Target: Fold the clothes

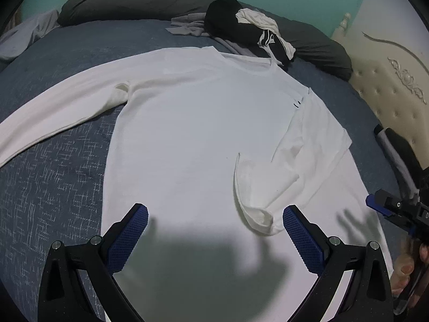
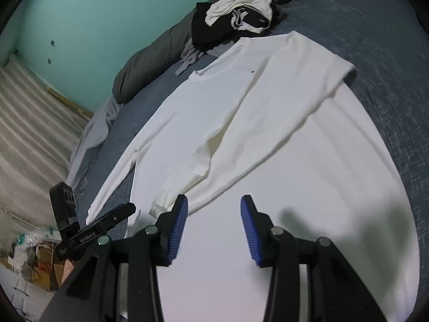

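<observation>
- Left tool [image 1: 215,218] gaping wide, empty, above shirt hem; right tool [image 2: 214,209] likewise parted, gripping nothing.
- White shirt [image 1: 187,123] flat on bed [image 1: 53,177]: one sleeve [image 1: 295,161] folded across the body, other sleeve [image 1: 61,107] outstretched; judged mid-fold.
- Clothes pile [image 1: 241,29] beyond collar, probably awaiting folding.

Shirt [image 1: 187,123]: plain white. Bedspread [image 1: 53,177]: blue, flecked white crosshatch. Pillows [image 1: 128,2]: dark grey. Wall [image 2: 88,26]: teal. Clothes pile [image 1: 241,29]: black, white, grey.
</observation>
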`<state>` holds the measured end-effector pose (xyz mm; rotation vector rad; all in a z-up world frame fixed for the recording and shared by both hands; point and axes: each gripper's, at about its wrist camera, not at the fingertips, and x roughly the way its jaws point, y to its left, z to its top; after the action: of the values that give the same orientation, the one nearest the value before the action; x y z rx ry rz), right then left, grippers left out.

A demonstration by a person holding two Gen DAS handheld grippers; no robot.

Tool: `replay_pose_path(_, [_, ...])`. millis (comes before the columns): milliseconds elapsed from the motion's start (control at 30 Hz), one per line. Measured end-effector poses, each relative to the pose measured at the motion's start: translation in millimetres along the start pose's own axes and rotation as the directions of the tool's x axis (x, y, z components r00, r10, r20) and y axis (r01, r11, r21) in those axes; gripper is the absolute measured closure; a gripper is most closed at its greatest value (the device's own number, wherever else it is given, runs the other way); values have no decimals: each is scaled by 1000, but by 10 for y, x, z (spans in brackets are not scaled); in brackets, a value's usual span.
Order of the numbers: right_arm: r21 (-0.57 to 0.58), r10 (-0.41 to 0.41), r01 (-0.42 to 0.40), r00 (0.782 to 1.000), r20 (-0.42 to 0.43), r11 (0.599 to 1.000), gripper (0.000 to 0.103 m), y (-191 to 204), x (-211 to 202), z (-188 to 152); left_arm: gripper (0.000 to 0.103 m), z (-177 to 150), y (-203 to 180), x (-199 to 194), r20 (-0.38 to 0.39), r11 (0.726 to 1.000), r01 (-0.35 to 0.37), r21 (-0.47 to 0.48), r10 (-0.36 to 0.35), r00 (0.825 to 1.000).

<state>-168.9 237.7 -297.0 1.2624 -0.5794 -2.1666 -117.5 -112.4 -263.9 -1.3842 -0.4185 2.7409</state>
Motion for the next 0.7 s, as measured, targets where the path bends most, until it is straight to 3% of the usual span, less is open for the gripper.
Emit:
replay_pose_path(233, [54,47,-48,998,30,997,62,-285,28,-94,1,29,-56,165,-17,1000,-1,8,1,1000])
replay_pose_path(500, [122,81,-83,997,19,989,62,-521,73,-158,1,14,-220,349,-44,997,-46,68,49,998])
replay_pose_path(600, [105,91,-93,995,32,990,62,-486,46,-132,3,48,-283,399,-55,995,-40,87,45,997])
replay_pose_path(700, [98,94,-98,995,40,990,62,-486,9,-124,17,89,-343,444,-64,994,-36,105,43,997])
